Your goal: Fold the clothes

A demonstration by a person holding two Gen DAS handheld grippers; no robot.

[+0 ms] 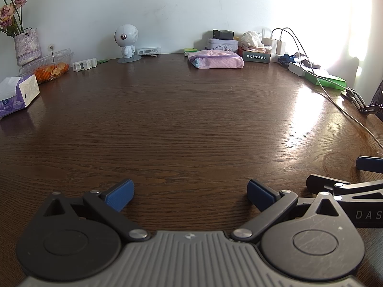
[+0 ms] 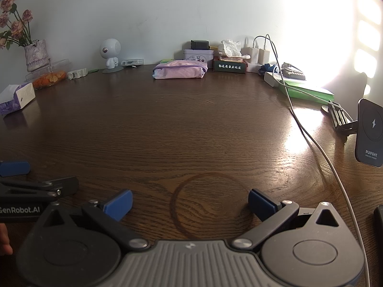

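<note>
1. Straight ahead of both tools, at the far edge of the table (image 1: 191, 124) and against the wall, lies the folded pink garment (image 1: 216, 59), a flat bundle with a blue-white layer showing at its left end.
2. From the left gripper (image 1: 190, 195) the garment sits ahead and slightly right; its blue pads stand wide apart with only bare wood between them.
3. From the right gripper (image 2: 190, 204) the garment (image 2: 180, 71) sits ahead and slightly left; its jaws are likewise spread wide and hold nothing, framing a dark ring stain (image 2: 210, 205) on the wood.
4. The two tools rest side by side near the close edge; each shows at the border of the other's view.
5. Behind the garment stand a tin box (image 1: 222, 43) and a dark labelled box (image 1: 256, 57).
6. Far left of the left tool are a tissue pack (image 1: 18, 95), a vase of dried roses (image 1: 26, 46) and a white robot figurine (image 1: 126, 43).
7. Right of the right tool, a white cable (image 2: 320, 148) crosses the wood beside a wireless charger stand (image 2: 369, 132).
</note>
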